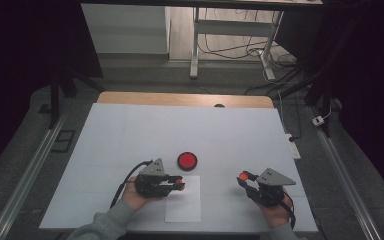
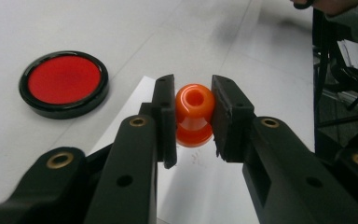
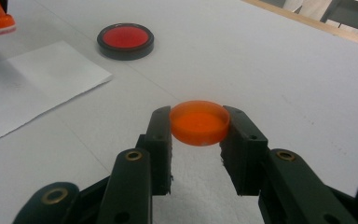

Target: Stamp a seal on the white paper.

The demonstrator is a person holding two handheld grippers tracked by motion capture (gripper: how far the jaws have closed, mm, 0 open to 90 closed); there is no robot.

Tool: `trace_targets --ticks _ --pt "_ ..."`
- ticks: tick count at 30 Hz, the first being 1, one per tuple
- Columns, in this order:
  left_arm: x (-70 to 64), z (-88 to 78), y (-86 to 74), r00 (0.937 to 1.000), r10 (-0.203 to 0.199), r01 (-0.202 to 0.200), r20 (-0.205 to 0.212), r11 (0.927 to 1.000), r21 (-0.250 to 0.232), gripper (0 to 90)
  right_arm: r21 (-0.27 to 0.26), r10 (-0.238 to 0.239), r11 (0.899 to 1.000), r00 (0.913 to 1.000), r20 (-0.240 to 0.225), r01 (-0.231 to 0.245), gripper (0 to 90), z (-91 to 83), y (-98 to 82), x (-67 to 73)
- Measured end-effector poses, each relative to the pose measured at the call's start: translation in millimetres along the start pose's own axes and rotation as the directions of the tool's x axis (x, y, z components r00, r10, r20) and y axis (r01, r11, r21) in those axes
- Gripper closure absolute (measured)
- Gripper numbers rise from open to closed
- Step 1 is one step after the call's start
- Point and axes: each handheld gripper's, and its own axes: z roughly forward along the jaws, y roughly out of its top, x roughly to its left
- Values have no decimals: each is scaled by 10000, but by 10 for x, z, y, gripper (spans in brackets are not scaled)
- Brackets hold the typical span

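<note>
Our left tongs are clamped on an orange stamp, pads on the waist below its rounded knob, over the top edge of the white paper sheet. Our right tongs pinch the stamp's orange cap across its rim, low over bare surface at about four o'clock from the round red ink pad.

We judge both pieces to be light, rigid plastic, smooth enough to twist in the pads; the stamp's narrow waist seems the safest hold, and the shallow cap wants gripping squarely across its width.

The ink pad lies just beyond the sheet at twelve o'clock, close to the left tongs, apart from the paper. The sheet is thin and loose, so it may shift under a press. Around us the surface is open, widest toward twelve o'clock; its near edge at six o'clock sits just behind our hands.
</note>
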Motion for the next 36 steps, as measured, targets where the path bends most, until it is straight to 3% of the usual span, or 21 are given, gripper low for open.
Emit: trace_targets --ticks 20,36 --pt "-20 178 -104 9999 7 -18 152 9977 683 720 -57 54 10000 10000 0 -54 645 3 -2 -3" --pt "-29 265 -132 9992 270 -240 -280 9946 1014 720 11 23 10000 10000 7 -23 645 6 -3 -2"
